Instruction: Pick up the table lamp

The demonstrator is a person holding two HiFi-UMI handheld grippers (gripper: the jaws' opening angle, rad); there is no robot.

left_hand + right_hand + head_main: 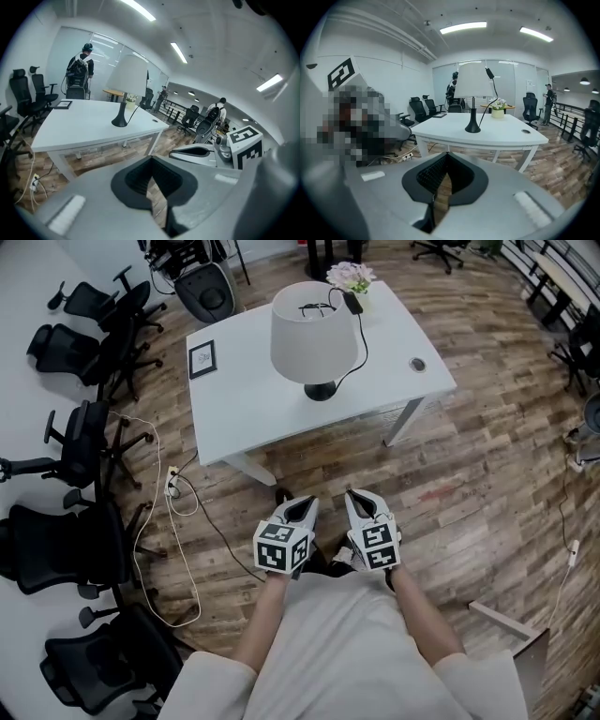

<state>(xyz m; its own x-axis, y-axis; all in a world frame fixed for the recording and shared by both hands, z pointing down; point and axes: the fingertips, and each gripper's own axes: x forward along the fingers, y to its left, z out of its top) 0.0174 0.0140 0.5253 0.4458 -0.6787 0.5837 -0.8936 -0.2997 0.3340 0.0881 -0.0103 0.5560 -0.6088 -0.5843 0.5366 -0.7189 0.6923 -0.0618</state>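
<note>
Closed left gripper [304, 504] and right gripper [362, 497], table lamp [313, 334] untouched

Bare wood floor [469, 484] lies open up to the white table [244, 427], whose near edge is bare. Obstructions are the table lamp [314, 334] mid-top with its cord [364, 348] looping to the right, a frame [202, 359] at the table's left, and office chairs [80, 451] and a power strip [172, 486] crowding the left side.
</note>
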